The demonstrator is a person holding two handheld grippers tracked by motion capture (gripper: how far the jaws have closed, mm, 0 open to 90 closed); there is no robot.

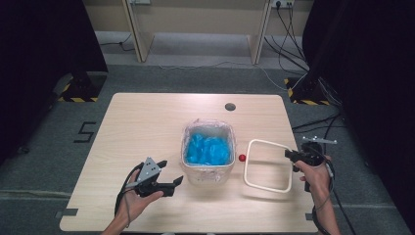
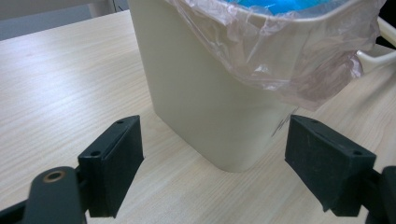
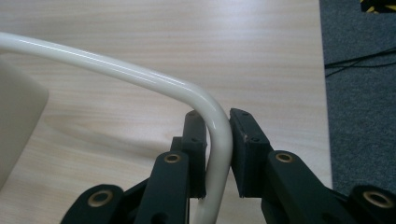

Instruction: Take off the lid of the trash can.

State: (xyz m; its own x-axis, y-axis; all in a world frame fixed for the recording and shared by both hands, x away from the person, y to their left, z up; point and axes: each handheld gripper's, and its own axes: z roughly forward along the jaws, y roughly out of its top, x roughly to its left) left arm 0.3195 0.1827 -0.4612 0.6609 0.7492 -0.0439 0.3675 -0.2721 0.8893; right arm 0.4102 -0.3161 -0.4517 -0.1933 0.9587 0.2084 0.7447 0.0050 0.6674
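Right hand-held gripper (image 3: 218,154) clamps the cream ring (image 1: 268,166); left hand-held gripper (image 2: 212,163) gapes near the bin (image 2: 205,93). Thin glossy ring could slip and catch the liner (image 2: 289,60).

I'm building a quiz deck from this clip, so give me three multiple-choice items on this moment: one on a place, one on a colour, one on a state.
1. Where does the small red ball lie?
A. Inside the bin
B. On the table between the bin and the white frame
C. On the floor

2. What colour is the stuff inside the lined bin?
A. Blue
B. Yellow
C. Black

3. How does the right gripper stand?
A. Open above the bin
B. Shut on the red ball
C. Shut on the white frame

Key: 1 B, the high view shows the ball on the wood of the table between the two. 2 A, blue shows through the bin's open top. 3 C, the right gripper view shows the jaws clamped on the white frame at its corner.
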